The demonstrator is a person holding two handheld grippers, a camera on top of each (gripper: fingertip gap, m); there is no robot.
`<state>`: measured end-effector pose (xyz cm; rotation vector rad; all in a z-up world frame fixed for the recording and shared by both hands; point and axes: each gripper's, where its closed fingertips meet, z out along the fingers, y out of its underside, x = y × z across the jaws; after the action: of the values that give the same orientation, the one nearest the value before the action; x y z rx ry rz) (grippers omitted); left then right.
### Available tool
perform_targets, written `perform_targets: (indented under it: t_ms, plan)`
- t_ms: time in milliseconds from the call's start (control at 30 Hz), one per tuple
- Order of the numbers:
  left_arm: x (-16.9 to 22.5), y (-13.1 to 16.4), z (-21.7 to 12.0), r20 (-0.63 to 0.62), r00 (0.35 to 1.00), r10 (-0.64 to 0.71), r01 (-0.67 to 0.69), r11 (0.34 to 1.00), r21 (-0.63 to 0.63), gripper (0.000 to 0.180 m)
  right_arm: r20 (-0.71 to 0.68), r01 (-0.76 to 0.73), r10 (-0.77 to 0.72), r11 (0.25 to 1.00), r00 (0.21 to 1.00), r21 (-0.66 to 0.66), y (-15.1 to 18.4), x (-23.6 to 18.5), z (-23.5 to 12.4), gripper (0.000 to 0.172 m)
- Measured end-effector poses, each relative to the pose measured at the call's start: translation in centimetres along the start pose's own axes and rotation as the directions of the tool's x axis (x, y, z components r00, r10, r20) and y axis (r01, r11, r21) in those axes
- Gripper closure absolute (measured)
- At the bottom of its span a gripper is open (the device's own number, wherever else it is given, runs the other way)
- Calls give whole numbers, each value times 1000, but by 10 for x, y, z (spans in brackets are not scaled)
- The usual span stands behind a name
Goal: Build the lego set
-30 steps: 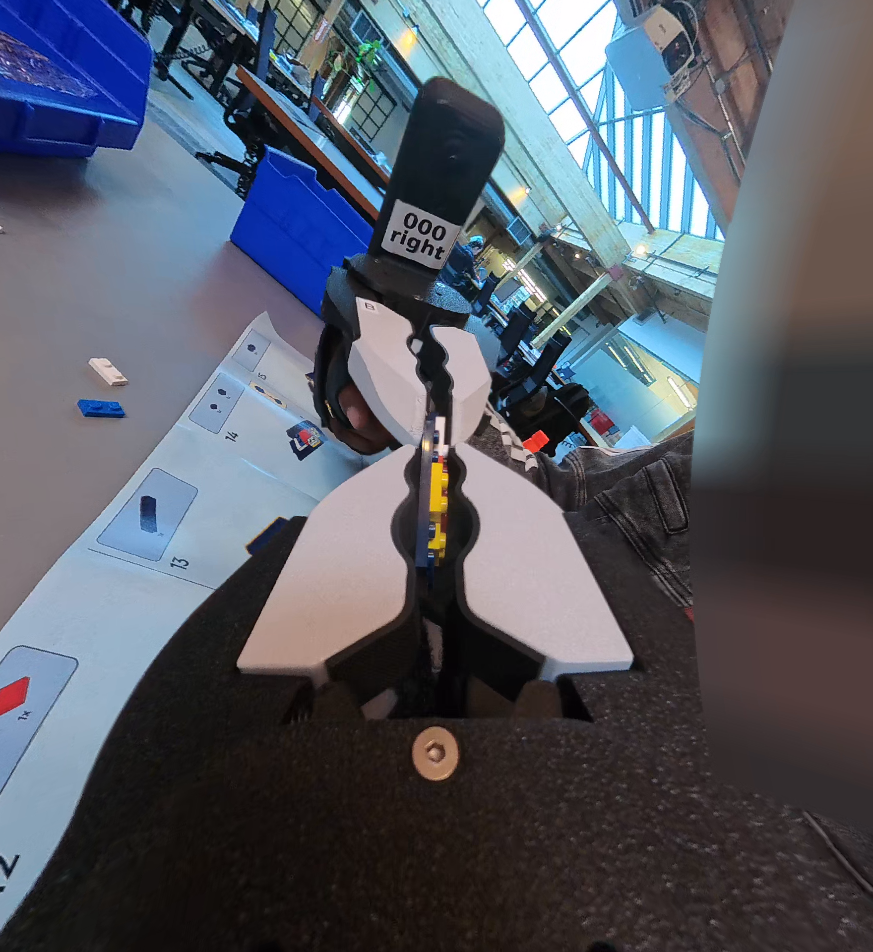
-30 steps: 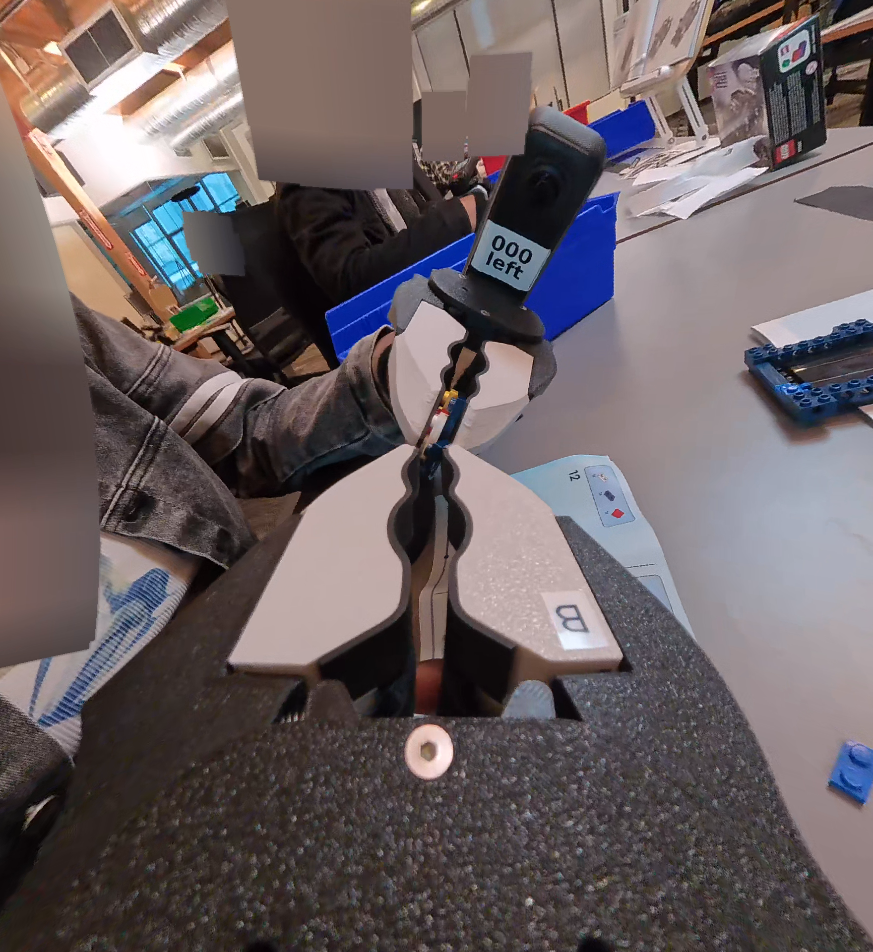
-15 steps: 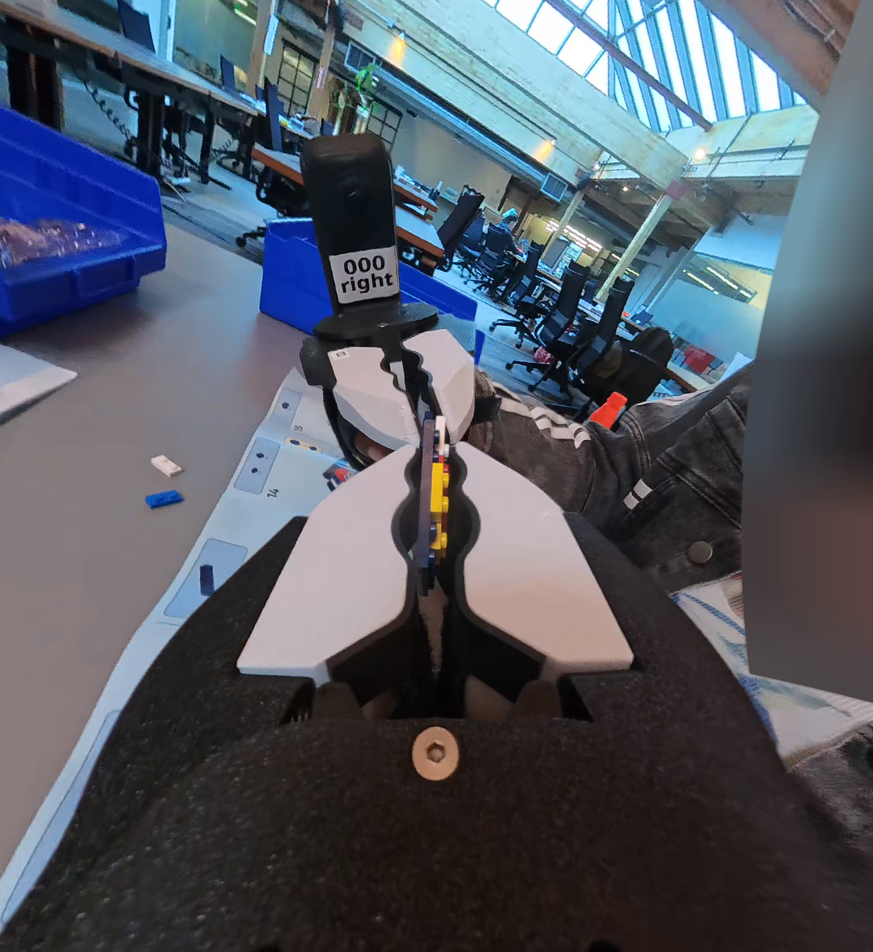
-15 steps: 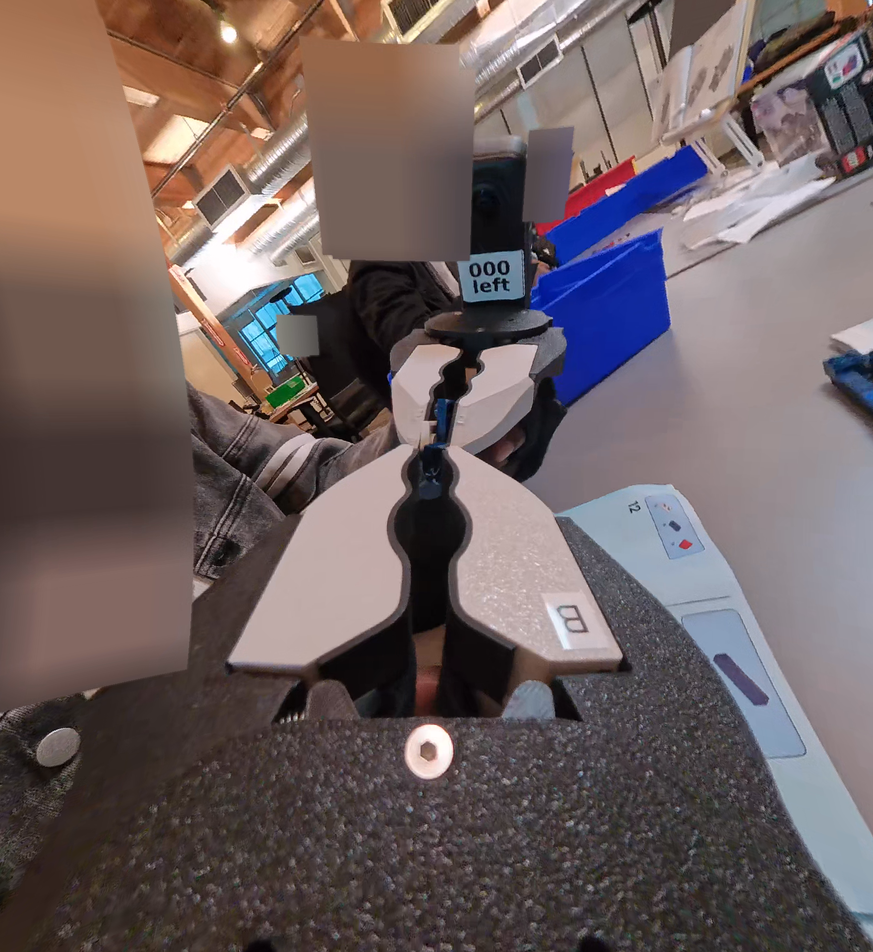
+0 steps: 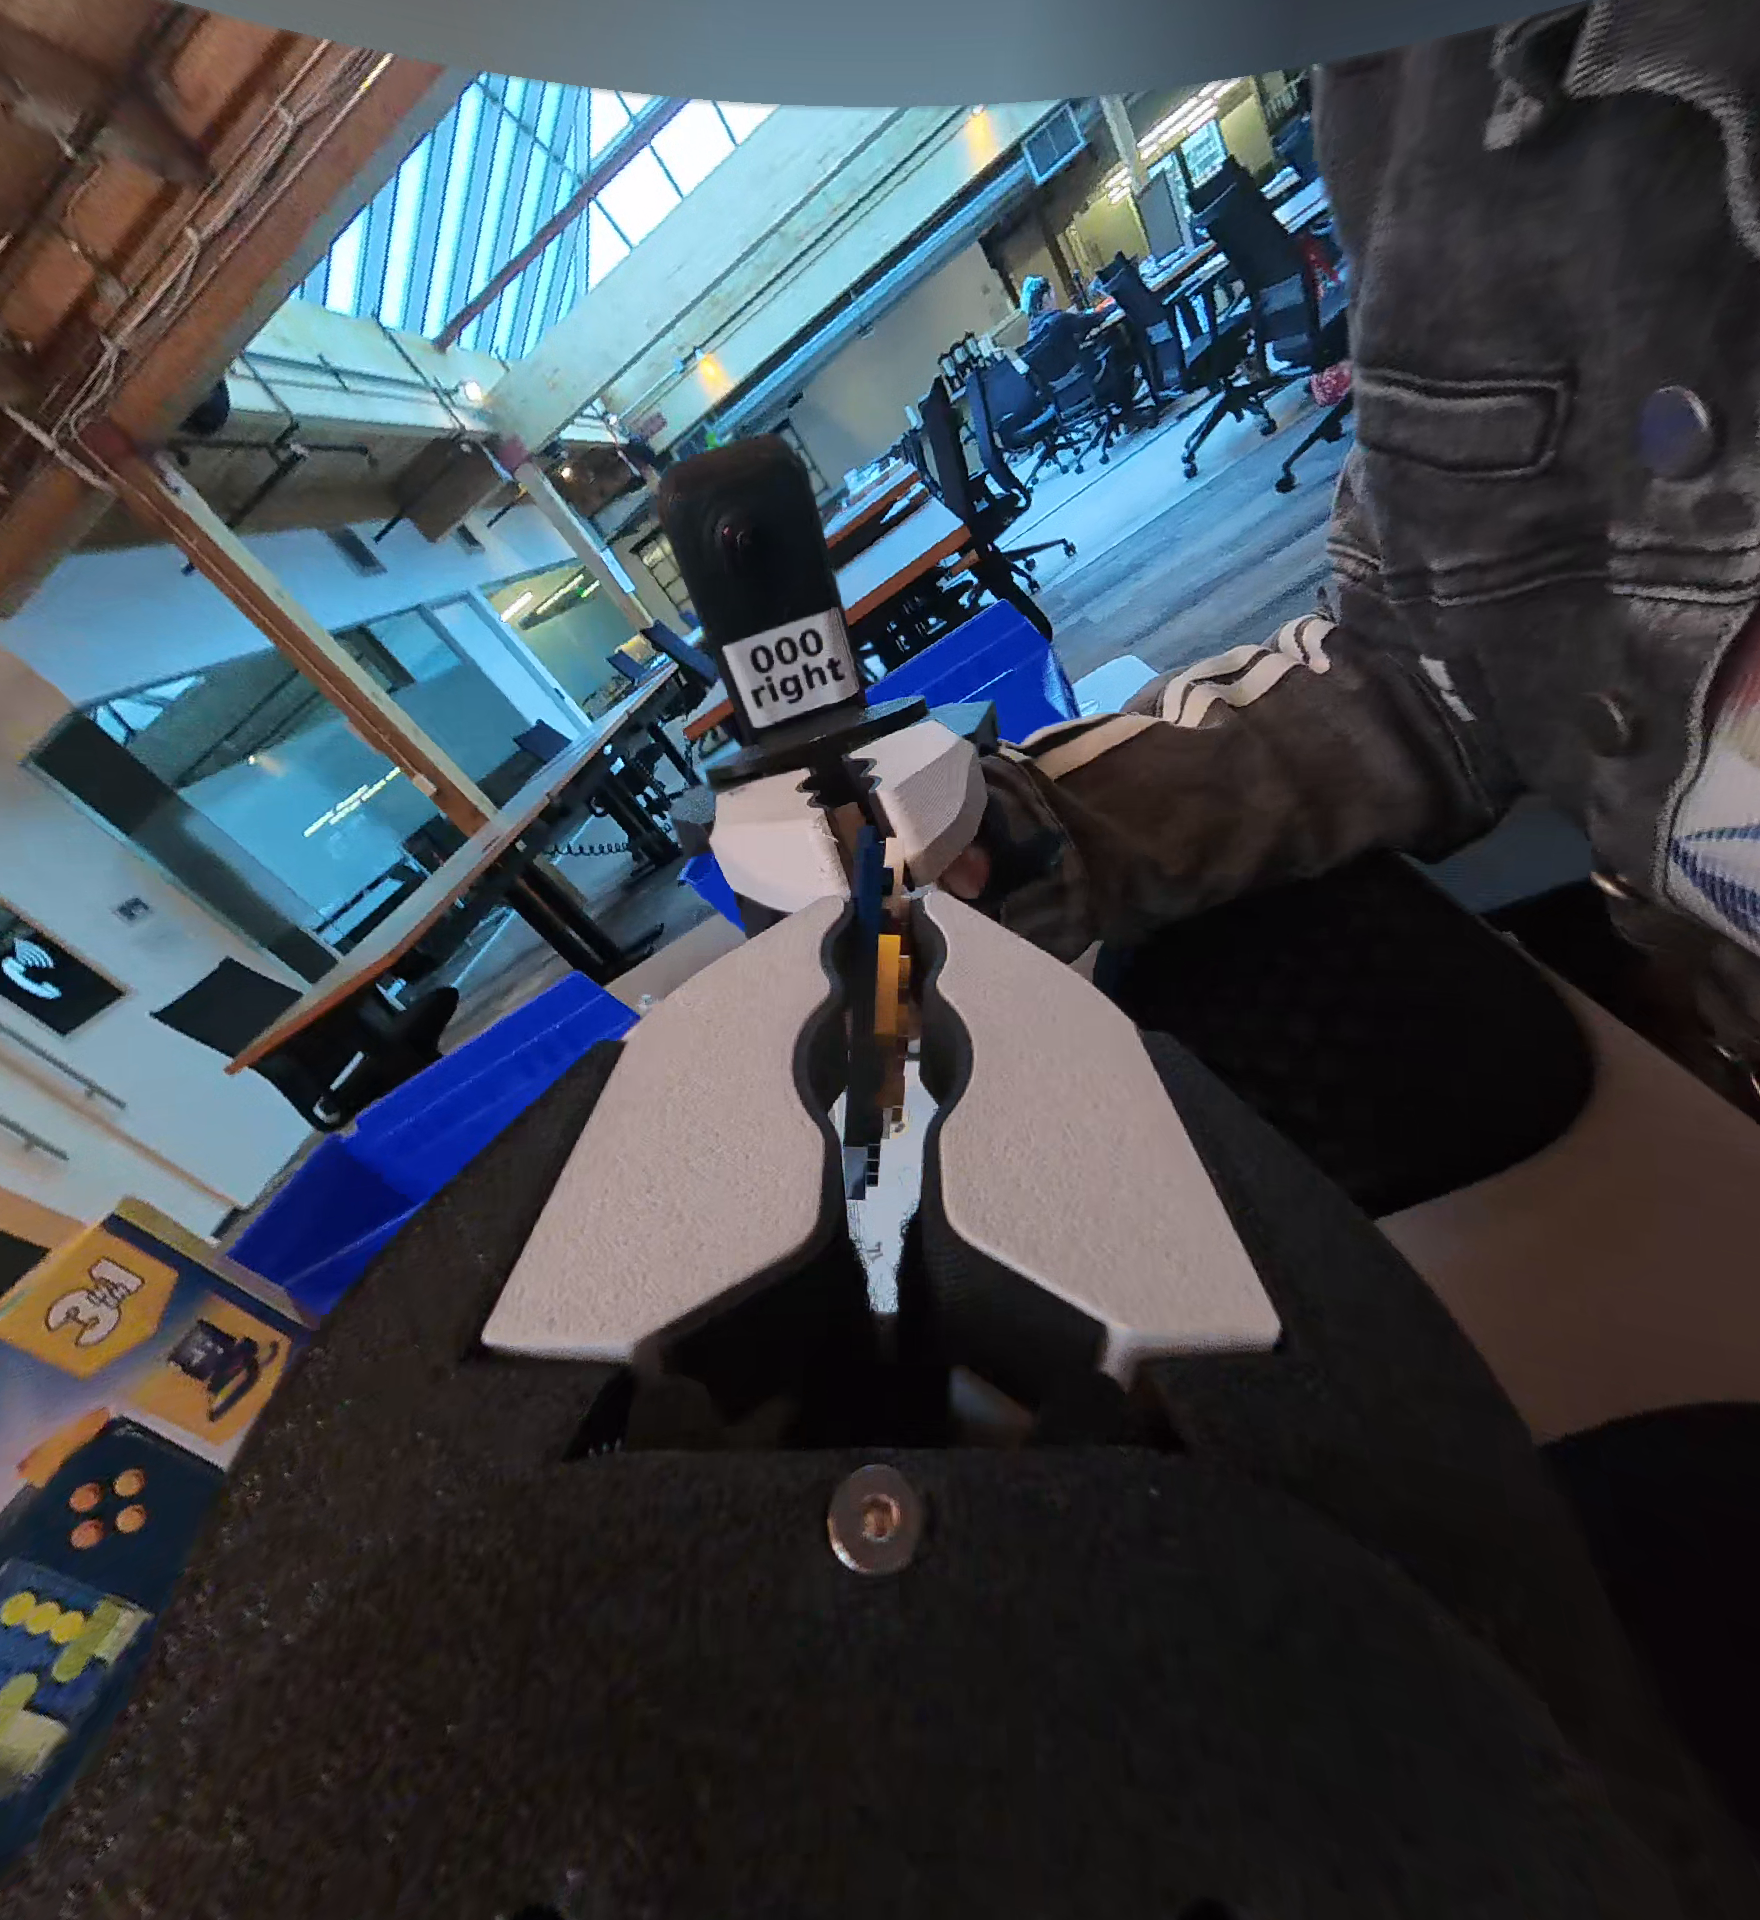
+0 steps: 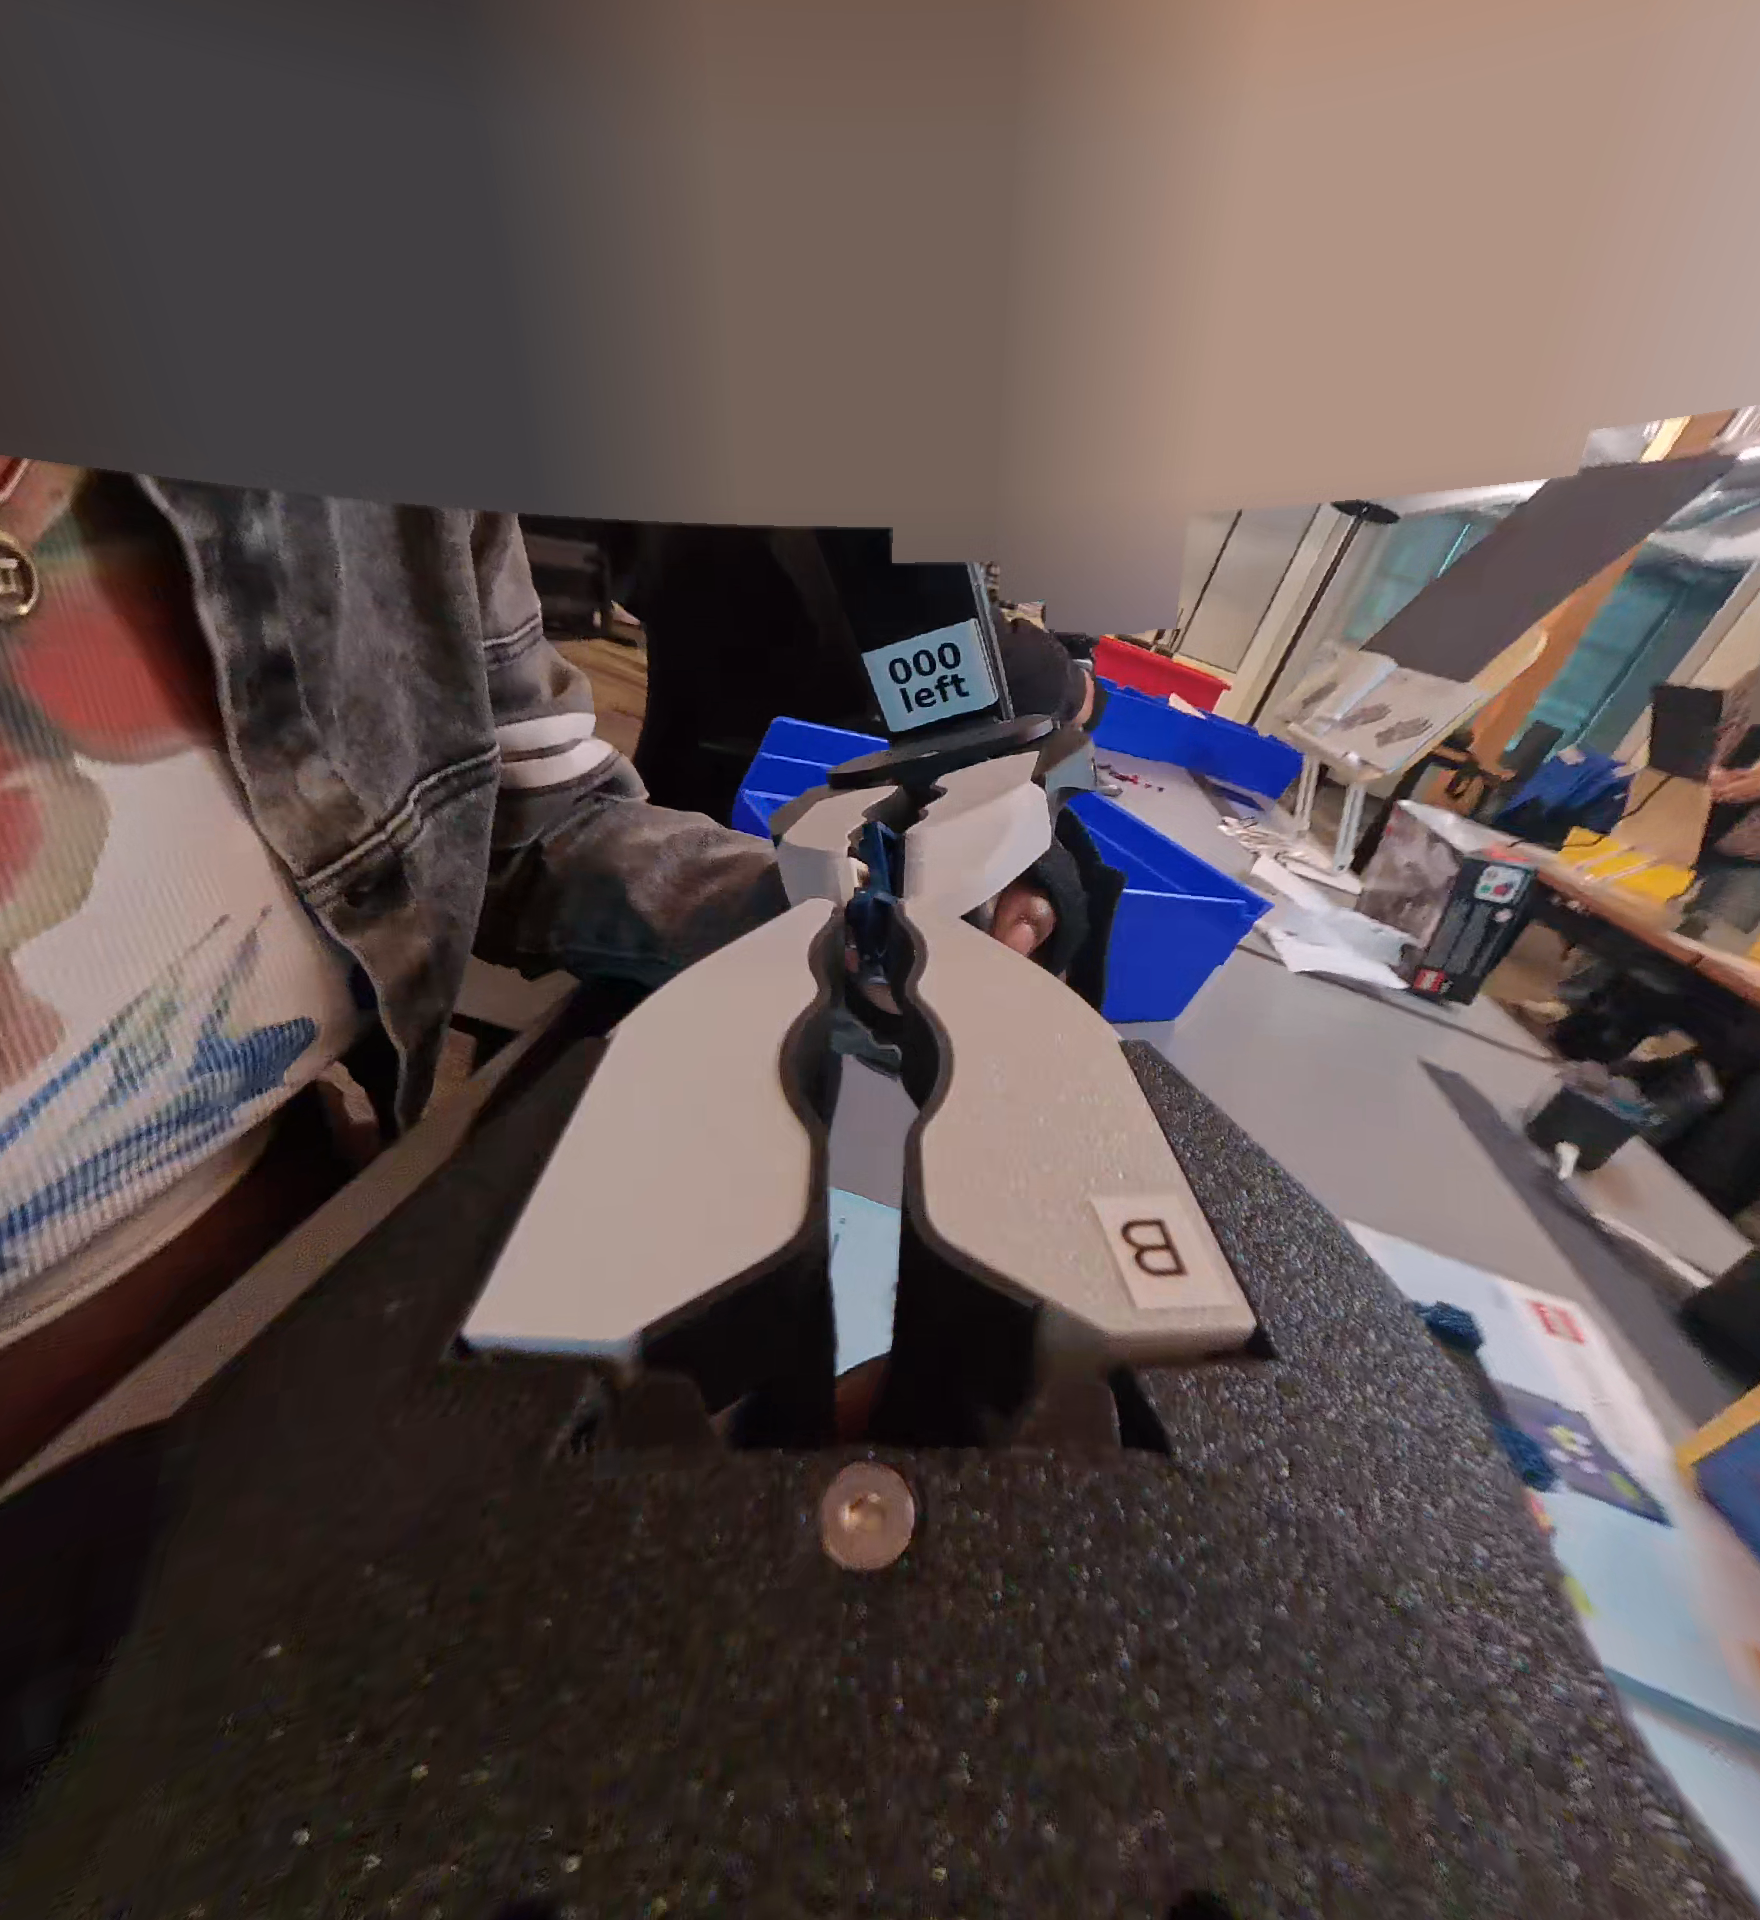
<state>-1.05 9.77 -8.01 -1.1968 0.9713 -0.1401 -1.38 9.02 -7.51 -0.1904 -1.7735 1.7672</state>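
My left claw (image 5: 881,935) and right claw (image 6: 871,925), tip to tip, both pinch one thin blue-and-yellow plastic brick assembly (image 5: 876,997), its long axis running between them above the grey counter (image 6: 1375,1049).

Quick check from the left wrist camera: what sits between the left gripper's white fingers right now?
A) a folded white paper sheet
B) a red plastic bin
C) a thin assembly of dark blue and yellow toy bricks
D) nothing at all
C: in the left wrist view a thin assembly of dark blue and yellow toy bricks stands edge-on between the left gripper's white fingers, with the right gripper gripping its far end.
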Motion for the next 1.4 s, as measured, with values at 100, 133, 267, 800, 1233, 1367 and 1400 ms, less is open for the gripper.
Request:
perform_targets:
  t_ms: [100, 133, 267, 800, 1233, 1367, 1400]
  plan:
    - [3, -4, 1, 0, 999, 34, -34, 999, 7, 172, -1, 58, -58, 998, 998, -9, -3, -4, 0, 165]
    - [3, -4, 2, -2, 999, 32, -32, 999, 7, 172, 3, 67, -67, 998, 998, -12, -3, -5, 0, 164]
    - [5, -4, 4, -12, 1000, 1, 0, 1000, 9, 172, 1, 137, -138, 989, 990, -47, -2, -7, -2, 165]
    - [14, -10, 5, -87, 995, -52, 57, 997, 54, 172, 57, 255, -249, 955, 967, -150, -4, -18, -3, 165]
    - [12, -12, 4, -76, 995, -71, 77, 993, 84, 172, 41, 258, -254, 957, 966, -132, -6, -16, -1, 165]
    - [16, -11, 4, -112, 989, -100, 110, 990, 89, 172, 64, 252, -245, 956, 967, -150, -4, -19, -1, 165]
    - [17, -11, 4, -126, 986, -113, 124, 988, 89, 172, 72, 251, -242, 955, 968, -161, -3, -20, -1, 165]
